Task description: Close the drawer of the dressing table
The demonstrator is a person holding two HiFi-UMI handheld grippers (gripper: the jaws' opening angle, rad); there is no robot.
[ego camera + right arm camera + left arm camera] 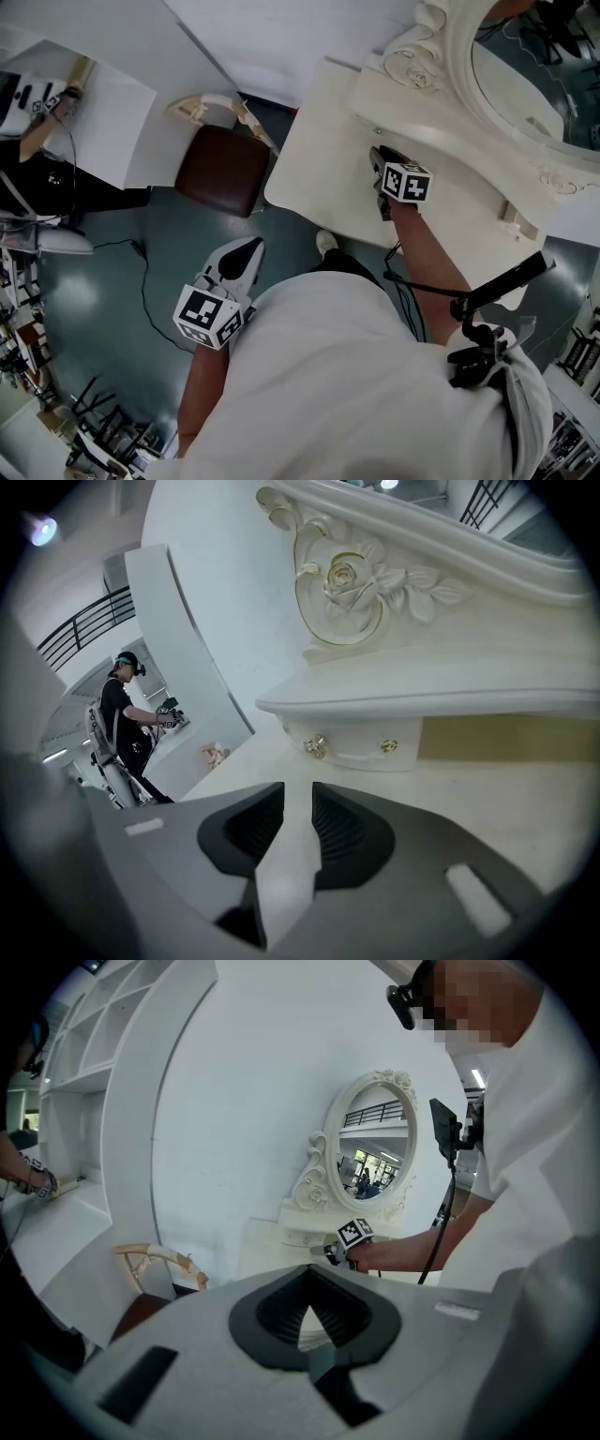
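The left hand-held gripper [251, 247] hangs over the grey floor [112, 309], jaws closed on nothing. Past a brown padded stool [223, 171], the right hand-held gripper [298, 789] sits low over the smooth cream counter [487, 794], jaws slightly apart and empty. Just ahead sits the small curved drawer [354, 745] with 2 gold knobs [316, 746], under the carved oval mirror [525, 75].

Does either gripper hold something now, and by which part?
Nothing is held. The right gripper has its jaws apart and empty before the drawer; the left gripper is empty too.
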